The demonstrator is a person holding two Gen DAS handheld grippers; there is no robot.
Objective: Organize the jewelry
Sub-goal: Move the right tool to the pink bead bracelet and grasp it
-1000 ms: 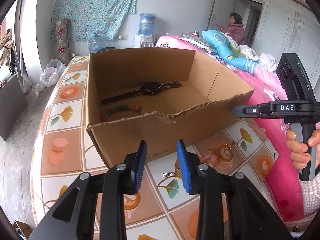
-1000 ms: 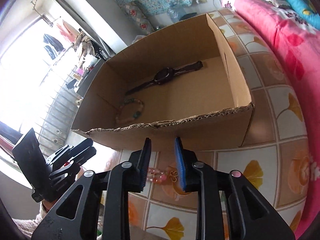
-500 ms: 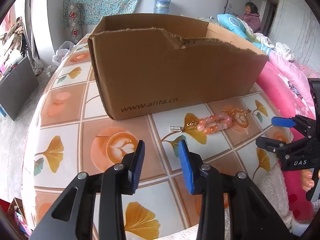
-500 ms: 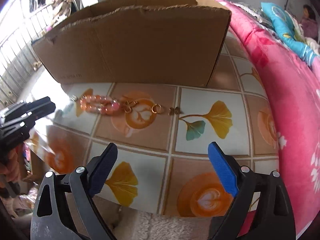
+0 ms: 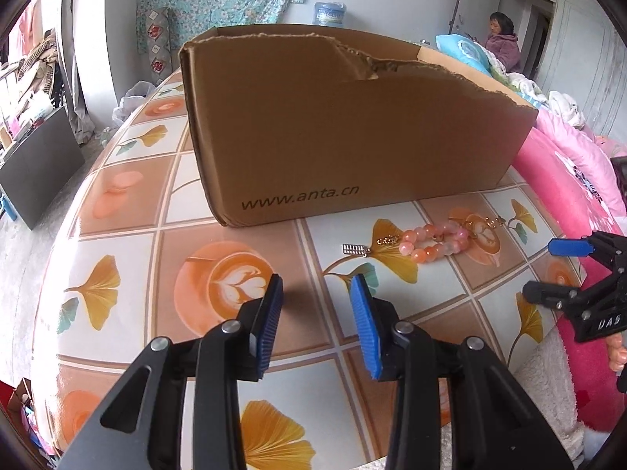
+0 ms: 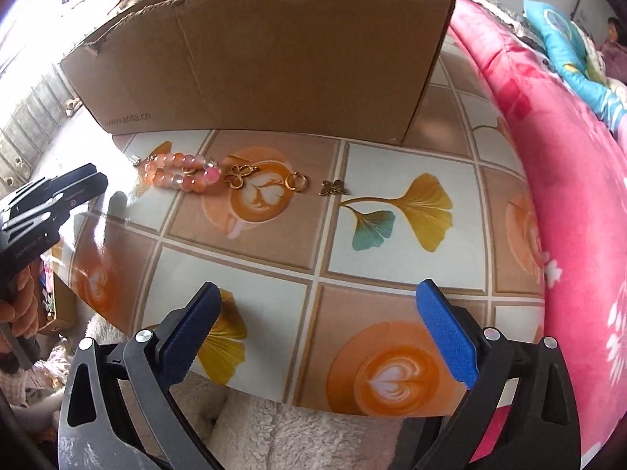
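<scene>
Plainly, the step in hand looks like a pick from the row of jewelry lying on the glossy tiled tabletop [image 6: 392, 164] just in front of the tall brown cardboard box [image 6: 274, 58], and doing it well means choosing one piece and coming down square over it. The right gripper [image 6: 325, 329], its blue-padded jaws lately spread and now a shade narrower, stands wide with nothing between them, well short of the row; it should advance toward the box and narrow only once a piece sits between the pads. The left gripper [image 5: 316, 323] hangs narrowly parted and empty, near the row's left end. The pink and orange glass-bead bracelet [image 6: 182, 172] is a looped double strand, glossy and round (likely to roll or slide under a slanted pinch), with a small ridged silver clasp [image 5: 356, 250] at its far-left end. Beside it lie a gold openwork butterfly charm [image 6: 239, 174], a small gold ring [image 6: 296, 182] and a darker bronze butterfly charm [image 6: 333, 187], all flat and thin, so harder to lift than the beads.
</scene>
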